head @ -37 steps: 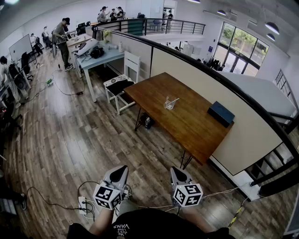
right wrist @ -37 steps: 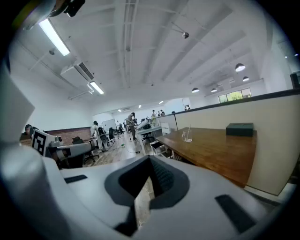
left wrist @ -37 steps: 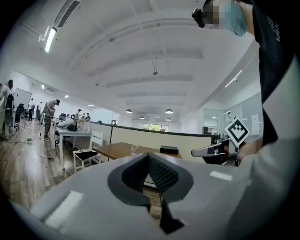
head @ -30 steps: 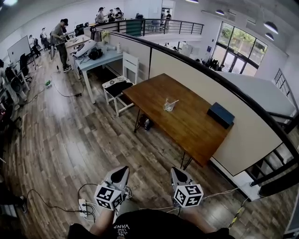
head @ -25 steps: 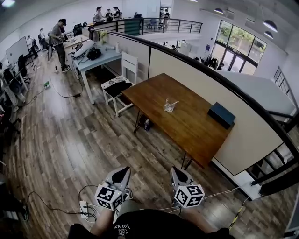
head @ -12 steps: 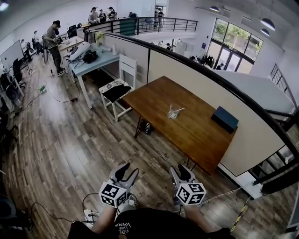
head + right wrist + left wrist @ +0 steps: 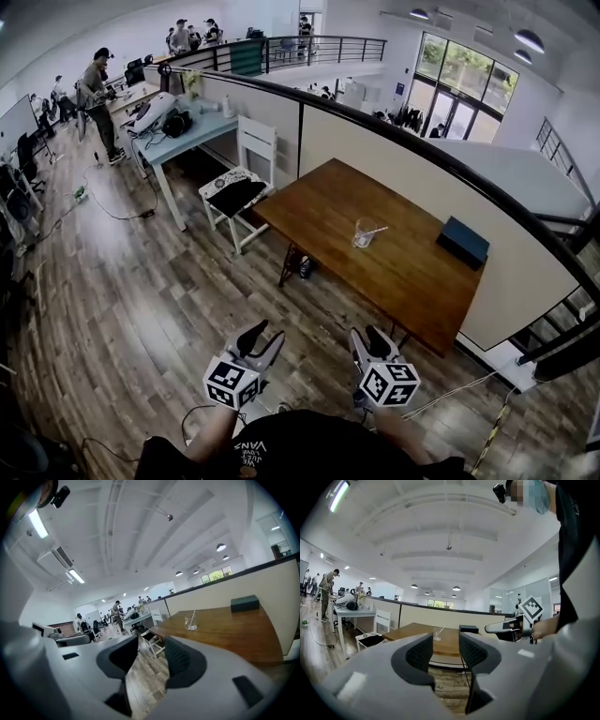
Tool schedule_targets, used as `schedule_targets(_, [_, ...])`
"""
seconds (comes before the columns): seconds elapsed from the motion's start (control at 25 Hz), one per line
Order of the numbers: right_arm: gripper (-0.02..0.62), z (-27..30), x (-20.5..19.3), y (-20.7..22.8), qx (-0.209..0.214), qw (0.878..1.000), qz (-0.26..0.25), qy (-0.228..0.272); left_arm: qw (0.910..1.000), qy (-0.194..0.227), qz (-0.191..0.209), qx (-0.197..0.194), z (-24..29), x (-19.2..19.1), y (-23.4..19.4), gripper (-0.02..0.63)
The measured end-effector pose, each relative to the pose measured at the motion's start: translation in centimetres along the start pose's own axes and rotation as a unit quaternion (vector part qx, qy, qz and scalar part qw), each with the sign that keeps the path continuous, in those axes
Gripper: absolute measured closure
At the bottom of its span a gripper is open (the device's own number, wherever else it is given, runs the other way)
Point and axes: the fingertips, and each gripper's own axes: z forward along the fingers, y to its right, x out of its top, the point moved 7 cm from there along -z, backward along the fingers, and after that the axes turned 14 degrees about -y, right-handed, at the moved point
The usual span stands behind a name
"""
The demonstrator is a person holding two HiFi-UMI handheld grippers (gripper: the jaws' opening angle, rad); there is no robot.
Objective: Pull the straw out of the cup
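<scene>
Left claw (image 7: 263,336) and right claw (image 7: 370,336) have just been opening, both empty. Cup (image 7: 364,233) is sitting unbraced on the counter (image 7: 412,281) at 1 o'clock from the claws, so it's risking tipping if the straw (image 7: 374,230) is getting yanked sideways.

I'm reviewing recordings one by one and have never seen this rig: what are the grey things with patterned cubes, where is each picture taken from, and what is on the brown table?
A person holds a hand-held claw in each hand: left claw, right claw. The wide picture comes from a head camera looking down; the other two from cameras riding on each claw. Both claws have just opened and hold nothing. Ahead, the wooden table carries a clear cup with a straw in it and a dark box.
</scene>
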Motion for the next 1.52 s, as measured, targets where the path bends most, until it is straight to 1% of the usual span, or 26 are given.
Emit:
schedule_targets(0.16, [0.448, 2.0, 0.9, -1.3, -0.013, 1.0, 0.008, 0.008, 1.0, 0.001, 0.006, -0.007, -0.2, 0.7, -3.0, 0.448])
schedule_targets(0.4, [0.448, 4.2, 0.9, -2.0, -0.034, 0.999, 0.023, 0.002, 0.9997, -0.007, 0.003, -0.025, 0.7, 0.1, -6.0, 0.448])
schedule_targets(0.56, [0.448, 5.5, 1.4, -1.1, -0.045, 0.998, 0.034, -0.001, 0.9993, -0.012, 0.0, -0.034, 2.0, 0.3, -7.1, 0.448])
schedule_targets(0.76, [0.448, 7.8, 2.7, 0.6, -0.044, 0.998, 0.038, -0.005, 0.9995, -0.019, -0.009, -0.024, 4.0, 0.5, -8.6, 0.448])
schedule_targets(0.88, [0.448, 9.4, 4.1, 2.1, -0.038, 0.999, 0.035, -0.005, 0.9996, -0.017, -0.016, -0.016, 5.7, 1.5, -9.1, 0.448])
schedule_targets(1.2, [0.448, 12.0, 7.6, 7.5, -0.028, 0.999, 0.028, -0.012, 0.9998, -0.005, -0.016, 0.001, 11.2, 4.8, -9.2, 0.448])
schedule_targets(1.32, [0.448, 13.2, 8.5, 9.7, -0.024, 0.999, 0.024, -0.018, 0.9998, -0.003, -0.017, 0.011, 13.1, 5.5, -9.2, 0.448])
schedule_targets(1.52, [0.448, 14.8, 9.9, 13.4, -0.021, 0.999, 0.015, -0.031, 0.9991, -0.001, -0.032, 0.028, 16.3, 6.2, -8.9, 0.448])
